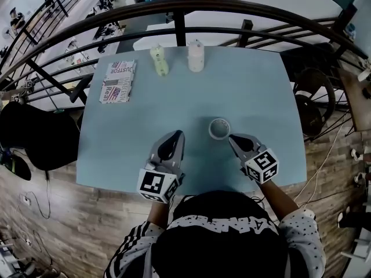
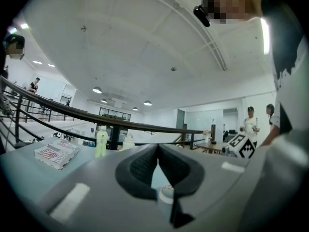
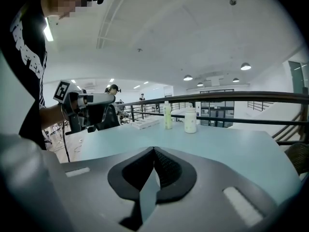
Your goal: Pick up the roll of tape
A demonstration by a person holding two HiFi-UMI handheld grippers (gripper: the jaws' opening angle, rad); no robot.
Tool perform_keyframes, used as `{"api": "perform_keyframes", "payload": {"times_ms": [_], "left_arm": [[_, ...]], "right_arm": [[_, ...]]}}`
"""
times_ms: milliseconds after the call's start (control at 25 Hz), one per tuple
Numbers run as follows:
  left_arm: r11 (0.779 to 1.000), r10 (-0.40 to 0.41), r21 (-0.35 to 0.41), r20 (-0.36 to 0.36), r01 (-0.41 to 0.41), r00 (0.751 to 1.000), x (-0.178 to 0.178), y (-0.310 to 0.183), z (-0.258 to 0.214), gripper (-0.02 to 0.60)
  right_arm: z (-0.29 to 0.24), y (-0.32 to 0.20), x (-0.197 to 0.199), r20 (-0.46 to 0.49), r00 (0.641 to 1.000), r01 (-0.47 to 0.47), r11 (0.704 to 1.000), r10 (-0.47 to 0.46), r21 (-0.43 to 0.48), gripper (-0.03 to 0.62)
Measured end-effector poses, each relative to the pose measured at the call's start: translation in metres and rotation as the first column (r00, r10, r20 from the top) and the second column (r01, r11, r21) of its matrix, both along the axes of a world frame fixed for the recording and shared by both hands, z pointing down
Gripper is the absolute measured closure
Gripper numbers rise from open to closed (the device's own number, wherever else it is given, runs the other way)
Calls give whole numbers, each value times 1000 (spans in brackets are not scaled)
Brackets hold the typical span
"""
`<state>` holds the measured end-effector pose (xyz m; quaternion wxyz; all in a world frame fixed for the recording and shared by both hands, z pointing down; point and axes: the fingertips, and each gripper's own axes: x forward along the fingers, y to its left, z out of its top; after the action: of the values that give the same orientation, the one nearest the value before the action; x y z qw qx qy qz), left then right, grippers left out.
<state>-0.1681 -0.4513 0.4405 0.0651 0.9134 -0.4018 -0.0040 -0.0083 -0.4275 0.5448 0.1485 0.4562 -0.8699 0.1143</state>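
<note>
Tape: a small roll of pale tape [image 1: 219, 128], a ring with an open centre, lay flat on the light blue tabletop [image 1: 255, 91], near the person's edge.
Tape and jaws: in the head view the roll sat between the tips of the two grippers, just beside the tip of the right gripper [image 1: 232, 138] and well apart from the left gripper [image 1: 178, 134]. Whether the right tip touched it could not be told.
Right jaws: closed, tips met, nothing between them.
Left jaws: closed tip to tip, holding nothing.
Pose: both grippers were held low over the near tabletop. The left pointed away from the person and the right angled in toward the roll. Each carried a cube with black and white square markers at its rear.
Sleeves: the left was black with white stripes, the right white with dark dots.
Gripper materials: smooth grey shells, with dark ribbed pads inside the jaws.
Far side: a pale green plastic bottle [image 1: 159, 61], a white plastic bottle [image 1: 195, 55] and a flat printed box [image 1: 118, 81] stood near a curved dark metal railing [image 1: 174, 7].
</note>
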Motion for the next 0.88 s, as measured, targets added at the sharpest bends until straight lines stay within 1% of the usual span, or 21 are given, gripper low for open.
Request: {"api": "perform_keyframes", "payload": {"times_ms": [120, 200, 320, 480, 640, 800, 880], "left_arm": [[1000, -12, -11, 0, 12, 1000, -4, 0, 2, 581], [1000, -11, -20, 7, 11, 1000, -3, 2, 6, 581], [999, -11, -30, 14, 11, 1000, 0, 4, 12, 581], [1000, -24, -19, 20, 25, 1000, 2, 6, 10, 581], [997, -72, -12, 32, 72, 997, -10, 8, 7, 581], [992, -124, -6, 43, 125, 991, -22, 5, 6, 581], [990, -142, 0, 48, 142, 989, -25, 6, 5, 581]], "right_arm": [[13, -5, -4, -36, 999, 19, 999, -20, -27, 589], [22, -5, -6, -56, 998, 37, 998, -40, -48, 564], [34, -6, -7, -86, 994, 61, 996, -67, -68, 560], [45, -7, -8, -118, 987, 101, 991, -112, -90, 556], [57, -13, -9, -164, 972, 153, 982, -170, -108, 536], [69, -22, -12, -230, 946, 206, 972, -228, -114, 525], [75, -22, -14, -247, 935, 229, 965, -254, -126, 523]]}}
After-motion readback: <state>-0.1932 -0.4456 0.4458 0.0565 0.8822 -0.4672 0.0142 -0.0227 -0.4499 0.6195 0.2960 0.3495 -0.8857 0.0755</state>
